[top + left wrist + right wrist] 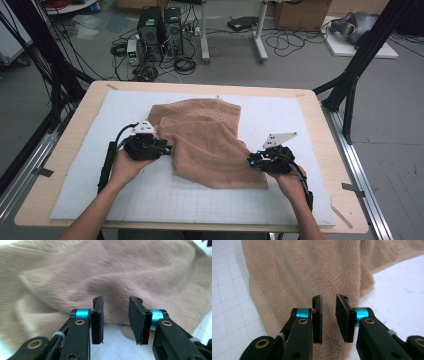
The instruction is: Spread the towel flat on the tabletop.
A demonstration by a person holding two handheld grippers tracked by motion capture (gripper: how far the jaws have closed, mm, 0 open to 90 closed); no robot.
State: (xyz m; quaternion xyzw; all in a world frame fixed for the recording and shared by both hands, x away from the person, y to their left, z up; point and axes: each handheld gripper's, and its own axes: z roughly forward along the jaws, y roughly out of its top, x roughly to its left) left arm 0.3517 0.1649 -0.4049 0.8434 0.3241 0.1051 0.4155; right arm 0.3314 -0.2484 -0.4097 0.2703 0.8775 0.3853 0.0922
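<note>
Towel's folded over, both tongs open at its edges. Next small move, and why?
Probably back both tongs off the towel. The left tongs and right tongs stand parted with no cloth pinched between them, and the fold already lies on the white mat, so a short retreat avoids dragging it.

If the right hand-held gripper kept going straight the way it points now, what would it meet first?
Most likely the tan towel: the right hand-held gripper has open jaws aimed along its near edge, nothing between them. Exact depth is hard to judge.

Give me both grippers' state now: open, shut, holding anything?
Left gripper: jaws open, nothing clamped, at the edge of the brown towel.
Right gripper: jaws open, nothing pinched, the towel lying under them.
</note>
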